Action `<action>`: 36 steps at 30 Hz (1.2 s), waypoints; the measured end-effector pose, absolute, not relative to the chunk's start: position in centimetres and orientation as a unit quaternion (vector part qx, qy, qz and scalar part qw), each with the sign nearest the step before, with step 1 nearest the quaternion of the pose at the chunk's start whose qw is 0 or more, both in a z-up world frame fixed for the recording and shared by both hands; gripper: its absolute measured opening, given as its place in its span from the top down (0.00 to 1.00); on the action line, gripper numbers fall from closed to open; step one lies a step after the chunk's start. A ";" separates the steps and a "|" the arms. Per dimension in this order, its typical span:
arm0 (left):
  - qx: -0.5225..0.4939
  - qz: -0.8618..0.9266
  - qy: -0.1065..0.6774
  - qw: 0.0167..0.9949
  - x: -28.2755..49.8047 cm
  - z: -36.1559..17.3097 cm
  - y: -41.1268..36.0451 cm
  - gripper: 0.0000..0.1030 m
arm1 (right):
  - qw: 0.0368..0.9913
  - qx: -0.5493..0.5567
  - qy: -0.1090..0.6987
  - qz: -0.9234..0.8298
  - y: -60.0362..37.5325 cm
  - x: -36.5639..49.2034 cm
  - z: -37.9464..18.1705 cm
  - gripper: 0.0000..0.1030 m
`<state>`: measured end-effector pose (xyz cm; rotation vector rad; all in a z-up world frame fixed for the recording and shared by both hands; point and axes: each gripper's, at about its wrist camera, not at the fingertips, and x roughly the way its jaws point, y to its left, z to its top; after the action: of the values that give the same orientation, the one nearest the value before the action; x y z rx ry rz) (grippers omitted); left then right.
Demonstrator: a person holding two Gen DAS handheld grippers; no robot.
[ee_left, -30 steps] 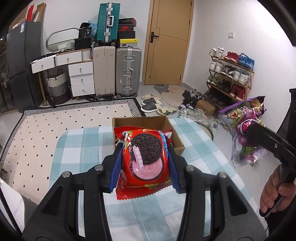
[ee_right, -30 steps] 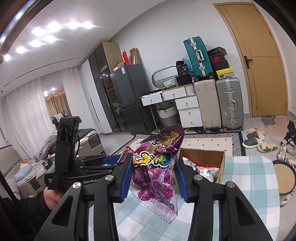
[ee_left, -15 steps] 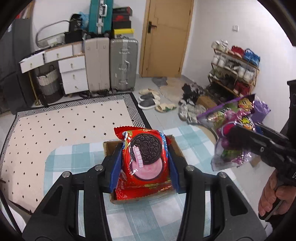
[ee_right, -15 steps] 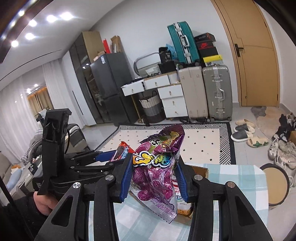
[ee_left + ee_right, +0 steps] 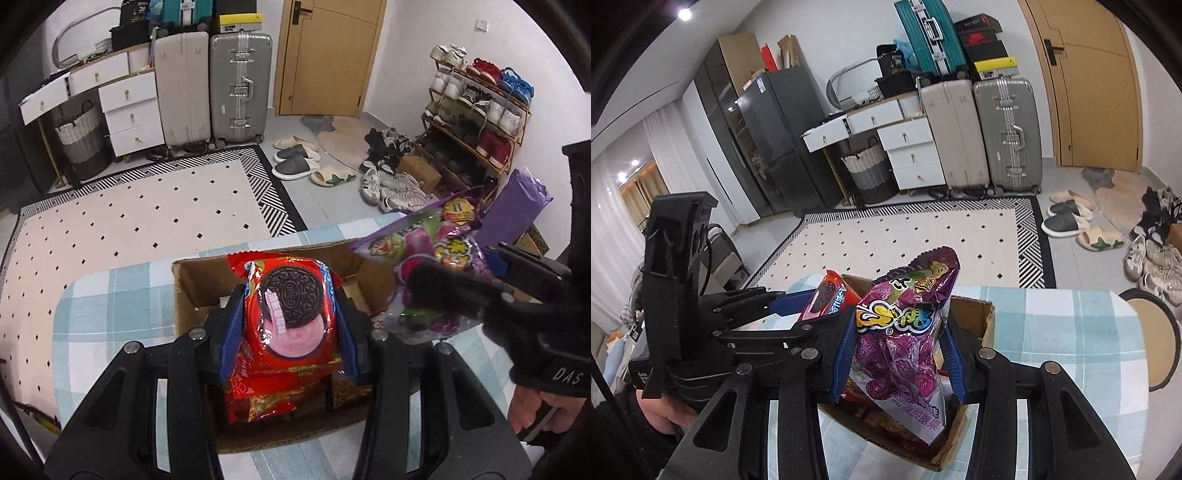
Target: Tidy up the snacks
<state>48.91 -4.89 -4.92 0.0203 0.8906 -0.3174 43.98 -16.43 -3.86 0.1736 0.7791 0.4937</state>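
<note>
Both packs hang over the cardboard box (image 5: 192, 280): left gripper (image 5: 291, 314) pinches the Oreo pack (image 5: 291, 306); at 3 o'clock, right gripper (image 5: 897, 354) pinches the purple candy bag (image 5: 905, 332). Probably light, crinkly, slippery, so mid-body holds seem right.

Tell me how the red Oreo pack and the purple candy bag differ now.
The Oreo pack is red and opaque; the candy bag is purple and partly clear. The left gripper holds the pack, the right gripper the bag. Both hang over the open box, not yet released.
</note>
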 end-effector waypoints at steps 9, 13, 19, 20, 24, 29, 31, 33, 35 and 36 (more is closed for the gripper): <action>0.003 -0.163 0.454 0.876 52.0 -9.0 -5.8 0.59 | 0.880 0.072 0.405 0.239 -15.9 46.0 -7.1 0.57; 0.005 -0.158 0.457 0.875 52.3 -9.7 -5.5 0.57 | 0.876 0.066 0.414 0.238 -15.5 46.6 -7.9 0.54; 0.003 -0.154 0.456 0.876 52.0 -9.5 -4.7 0.36 | 0.884 0.065 0.400 0.235 -15.9 46.1 -7.9 0.42; 0.003 -0.148 0.455 0.878 51.9 -9.4 -4.5 0.29 | 0.885 0.066 0.398 0.233 -16.0 46.0 -7.7 0.40; -0.010 -0.145 0.448 0.882 50.8 -8.4 -3.2 0.23 | 0.891 0.075 0.385 0.230 -16.5 45.1 -6.7 0.38; -0.009 -0.135 0.438 0.889 49.0 -6.9 -1.9 0.23 | 0.899 0.078 0.363 0.233 -17.2 43.5 -5.0 0.38; -0.011 -0.131 0.425 0.895 47.7 -5.9 -1.4 0.23 | 0.902 0.082 0.352 0.235 -17.5 42.6 -4.0 0.38; -0.013 -0.121 0.413 0.903 46.5 -5.0 -0.7 0.23 | 0.907 0.087 0.338 0.236 -17.9 41.3 -2.8 0.36; -0.018 -0.113 0.398 0.910 44.8 -3.8 -0.1 0.23 | 0.911 0.091 0.325 0.239 -18.2 40.1 -1.7 0.31; -0.019 -0.109 0.391 0.914 43.9 -3.3 0.1 0.22 | 0.913 0.091 0.315 0.241 -18.4 39.3 -1.1 0.29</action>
<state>43.86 0.08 -3.27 -0.0383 0.8047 -0.2255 39.27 -18.36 -1.08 0.1885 0.6494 0.4972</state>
